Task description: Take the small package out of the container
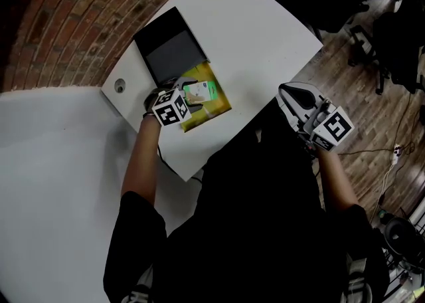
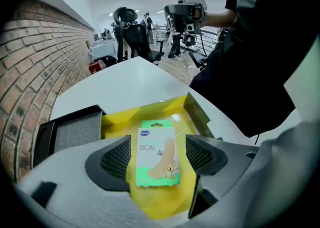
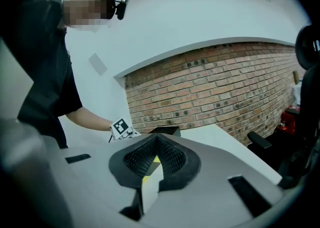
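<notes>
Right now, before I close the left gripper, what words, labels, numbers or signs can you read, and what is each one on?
Small package: a round blue logo and one short line of characters, too blurred to read.
Left marker cube: black-and-white square code patterns, no words.
Right marker cube: the same kind of patterns, no words.
Yellow container: no print visible.

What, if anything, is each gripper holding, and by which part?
Nothing. The left gripper is open, jaws flanking the small package in the yellow container without pressing it; the right gripper is shut, empty.
</notes>
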`<state>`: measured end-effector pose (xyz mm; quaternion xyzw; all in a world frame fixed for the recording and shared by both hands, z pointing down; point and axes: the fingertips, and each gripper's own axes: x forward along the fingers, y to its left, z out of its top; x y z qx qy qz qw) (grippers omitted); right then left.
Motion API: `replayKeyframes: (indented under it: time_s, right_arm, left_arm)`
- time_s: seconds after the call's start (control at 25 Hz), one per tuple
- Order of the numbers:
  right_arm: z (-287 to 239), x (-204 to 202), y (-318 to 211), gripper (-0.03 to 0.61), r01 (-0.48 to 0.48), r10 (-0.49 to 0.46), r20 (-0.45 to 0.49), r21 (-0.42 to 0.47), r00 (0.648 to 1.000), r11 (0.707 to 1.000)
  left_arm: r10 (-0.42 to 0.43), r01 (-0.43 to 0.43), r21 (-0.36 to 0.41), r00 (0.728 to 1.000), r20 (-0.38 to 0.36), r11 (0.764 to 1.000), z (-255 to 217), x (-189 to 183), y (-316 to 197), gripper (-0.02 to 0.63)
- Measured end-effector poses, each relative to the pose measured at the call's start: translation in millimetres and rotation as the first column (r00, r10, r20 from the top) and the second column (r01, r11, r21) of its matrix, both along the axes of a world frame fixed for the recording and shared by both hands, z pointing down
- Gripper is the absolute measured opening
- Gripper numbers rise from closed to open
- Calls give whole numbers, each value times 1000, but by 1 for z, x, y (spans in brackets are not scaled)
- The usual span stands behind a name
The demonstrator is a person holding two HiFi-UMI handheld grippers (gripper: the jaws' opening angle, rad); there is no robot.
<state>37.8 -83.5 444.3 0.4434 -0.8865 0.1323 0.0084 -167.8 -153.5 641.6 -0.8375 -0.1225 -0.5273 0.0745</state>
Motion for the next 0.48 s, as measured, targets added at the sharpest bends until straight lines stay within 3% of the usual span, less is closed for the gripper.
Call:
replayKeyframes:
  time_s: [0.16, 0.32, 0.48]
  right_arm:
    - [0, -2, 0, 5, -3, 3, 4, -6, 1000, 1000]
    - [7, 1, 2, 5, 7, -7, -16, -42, 1000, 999]
    - [1, 2, 1, 5, 9, -9, 0, 2, 1000, 1000]
  left_arm:
    - [52, -54, 22, 997, 56, 998, 21, -1, 2, 336]
    - [45, -47, 16, 996, 80, 999, 33, -1, -2, 337]
    - [46, -47, 4, 994, 103, 999, 41, -2, 0, 337]
